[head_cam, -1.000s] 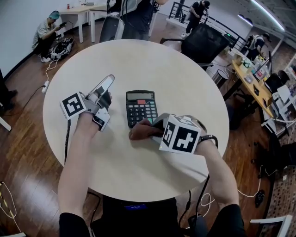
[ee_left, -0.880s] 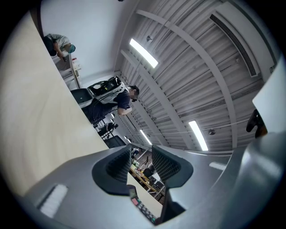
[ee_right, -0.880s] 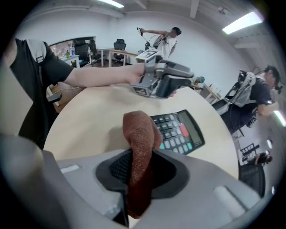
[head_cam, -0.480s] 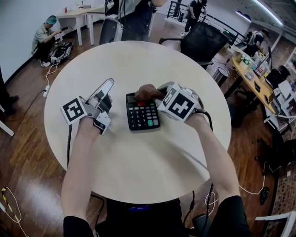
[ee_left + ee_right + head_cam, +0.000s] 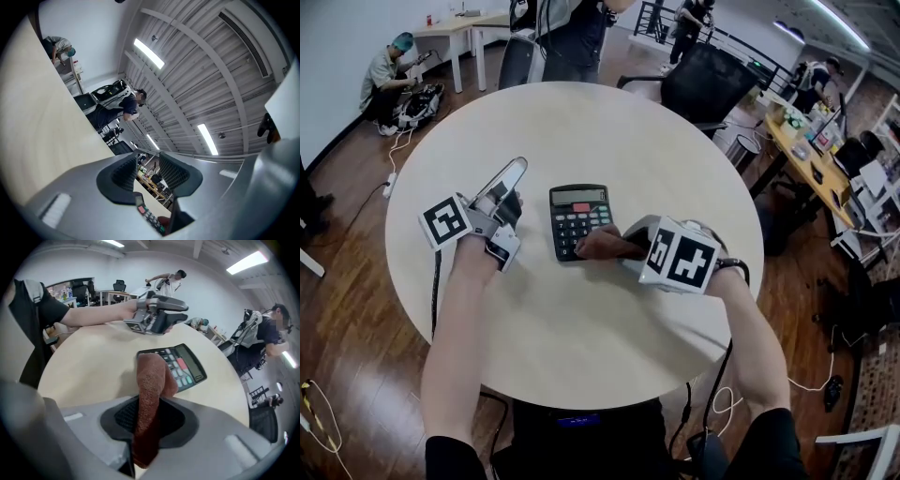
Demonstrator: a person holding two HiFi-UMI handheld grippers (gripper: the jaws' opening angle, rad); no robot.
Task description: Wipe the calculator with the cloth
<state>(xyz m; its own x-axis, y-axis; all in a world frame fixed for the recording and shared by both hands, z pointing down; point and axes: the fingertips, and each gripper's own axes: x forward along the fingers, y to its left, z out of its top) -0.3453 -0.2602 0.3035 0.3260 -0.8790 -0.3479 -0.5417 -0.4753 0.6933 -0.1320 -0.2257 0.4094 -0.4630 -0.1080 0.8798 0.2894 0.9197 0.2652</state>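
The calculator [image 5: 579,220] lies flat near the middle of the round surface [image 5: 581,122]. Its long axis runs near to far, with the display at the far end. The brown cloth [image 5: 602,244] covers its near right corner, over the lowest keys. Your right tool [image 5: 614,248] has its jaws pressed together on the cloth. The uncovered length lies far and slightly left of that tool, so a stroke along the long axis looks like the natural next move, and your right hand is the nearer one.

Your left tool [image 5: 517,169] sits just left of the calculator without touching it, tilted upward, jaws partly spread with nothing between them.

The right gripper view shows the cloth clamped between the pads, which the head view hides under the marker cube. The left gripper view shows mostly ceiling, with only a sliver of keypad.
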